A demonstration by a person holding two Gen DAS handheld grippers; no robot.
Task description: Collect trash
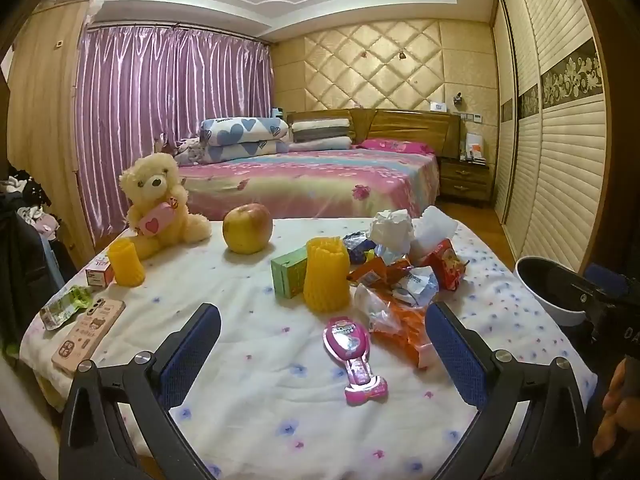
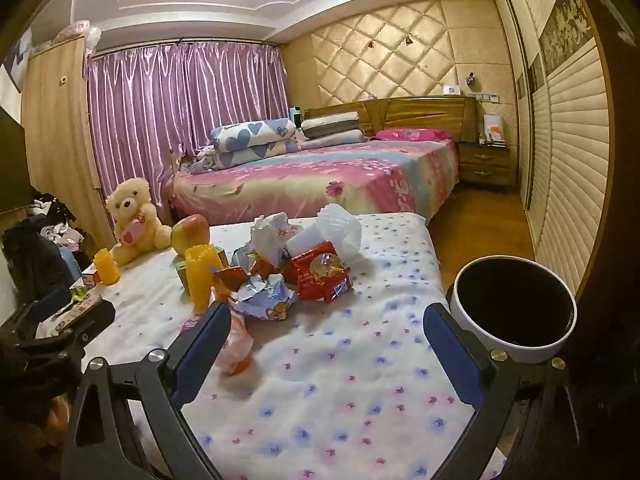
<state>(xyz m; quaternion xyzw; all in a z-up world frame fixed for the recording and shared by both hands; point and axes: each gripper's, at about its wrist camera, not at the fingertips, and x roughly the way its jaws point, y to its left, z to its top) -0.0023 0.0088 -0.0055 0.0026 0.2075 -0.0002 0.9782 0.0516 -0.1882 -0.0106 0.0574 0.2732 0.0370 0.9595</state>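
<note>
Both wrist views look low and close across the table (image 1: 280, 380) toward the bed (image 1: 312, 180); the right sits further right, and both share the trash pile (image 2: 280, 276) and bin (image 2: 516, 312).

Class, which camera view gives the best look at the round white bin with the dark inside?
The right wrist view: the round white bin shows its whole rim and dark interior beside the table. In the left wrist view the bin sits at the frame edge, partly hidden behind the other gripper.
</note>
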